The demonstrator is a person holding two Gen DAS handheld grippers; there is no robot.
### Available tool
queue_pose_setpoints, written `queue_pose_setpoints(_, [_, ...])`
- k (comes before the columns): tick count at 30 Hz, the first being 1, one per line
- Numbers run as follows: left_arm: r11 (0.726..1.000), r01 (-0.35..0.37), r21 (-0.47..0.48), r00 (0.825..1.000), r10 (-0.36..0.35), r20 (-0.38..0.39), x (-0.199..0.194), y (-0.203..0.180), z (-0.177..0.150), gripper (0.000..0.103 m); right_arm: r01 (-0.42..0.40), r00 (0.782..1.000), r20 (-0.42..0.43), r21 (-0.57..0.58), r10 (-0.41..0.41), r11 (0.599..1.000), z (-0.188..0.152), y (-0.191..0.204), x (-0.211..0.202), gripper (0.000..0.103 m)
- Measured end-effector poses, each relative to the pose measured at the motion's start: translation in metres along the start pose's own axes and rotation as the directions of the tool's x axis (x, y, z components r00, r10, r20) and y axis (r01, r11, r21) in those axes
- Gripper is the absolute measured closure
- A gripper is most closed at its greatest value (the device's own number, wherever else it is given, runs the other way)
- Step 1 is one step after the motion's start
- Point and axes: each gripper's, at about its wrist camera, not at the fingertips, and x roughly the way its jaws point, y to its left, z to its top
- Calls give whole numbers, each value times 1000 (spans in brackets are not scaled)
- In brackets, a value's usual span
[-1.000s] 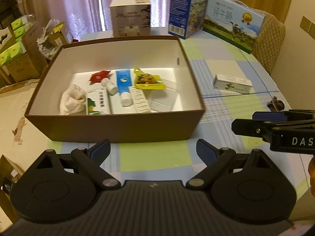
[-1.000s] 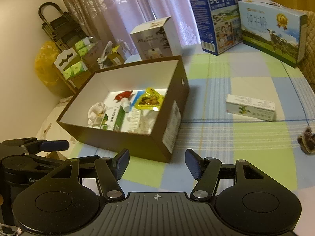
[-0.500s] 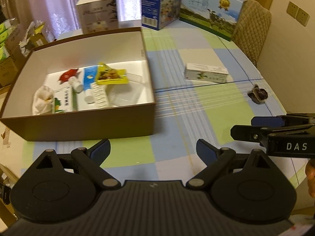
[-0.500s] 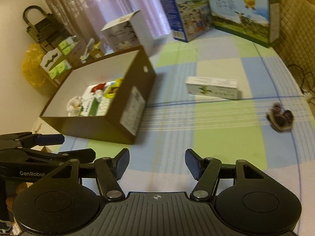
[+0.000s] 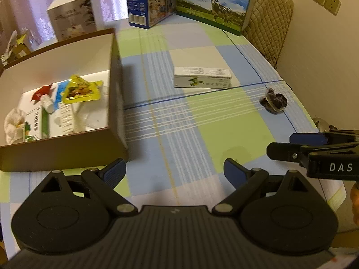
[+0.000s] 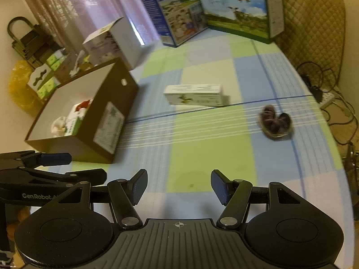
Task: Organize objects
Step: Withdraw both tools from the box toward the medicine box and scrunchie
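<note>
Lying mid-table beside the brown box (image 5: 112, 71), the white carton (image 6: 195, 94) looks light and rigid; grip across its long sides. Left gripper (image 5: 174, 171) and right gripper (image 6: 178, 186) gape wide, empty.

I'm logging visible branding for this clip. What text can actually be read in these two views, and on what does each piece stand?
"DAS": white letters, cut off by the frame edge, on the side of the right gripper.
"GenRobot": on the side of the left gripper; what follows is hidden.
"纯牛奶": on the green milk carton.
Small white box on the tablecloth: print too small to read.
Blue carton, brown box label: blurred, unreadable.
</note>
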Motion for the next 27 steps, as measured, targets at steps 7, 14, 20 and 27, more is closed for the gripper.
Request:
queue_pose_setpoints(7, [999,18,33,1000,-18,5,20,-22,15,11,69,997,28,27,-69,997,2,-35,-2,43])
queue_pose_setpoints(14, [993,45,107,998,-49,42,43,-39,41,11,136,988,73,32,-138,990,11,-67,2,43])
queue_pose_setpoints(20, [985,24,171,997,-37,72,68,-45,70,11,181,978,103,15,-182,983,21,-89,14,43])
queue_pose_setpoints(27, [967,3,253,997,-23,75,103,-47,97,11,226,970,104,-29,-222,974,31,-104,41,43])
